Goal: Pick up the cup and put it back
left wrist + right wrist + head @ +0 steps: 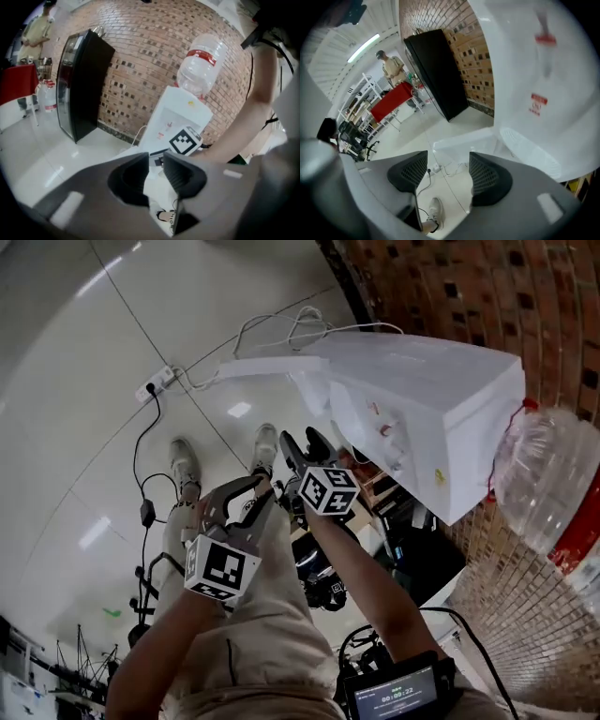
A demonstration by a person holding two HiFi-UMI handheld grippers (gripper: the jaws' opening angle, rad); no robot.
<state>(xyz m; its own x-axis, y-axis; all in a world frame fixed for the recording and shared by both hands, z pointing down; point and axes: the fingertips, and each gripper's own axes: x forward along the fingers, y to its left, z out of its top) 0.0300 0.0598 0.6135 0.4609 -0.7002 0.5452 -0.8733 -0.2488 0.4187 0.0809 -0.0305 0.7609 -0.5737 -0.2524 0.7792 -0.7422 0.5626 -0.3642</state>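
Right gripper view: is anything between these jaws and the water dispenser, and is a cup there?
Nothing visible stands in the way. The right gripper is open and empty, and the water dispenser fills that view's right side with nothing between them. No cup shows in any view.

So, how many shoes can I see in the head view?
2. One shoe stands on the white floor, left of centre; the other shoe is right of it, near the middle. None seems hidden.
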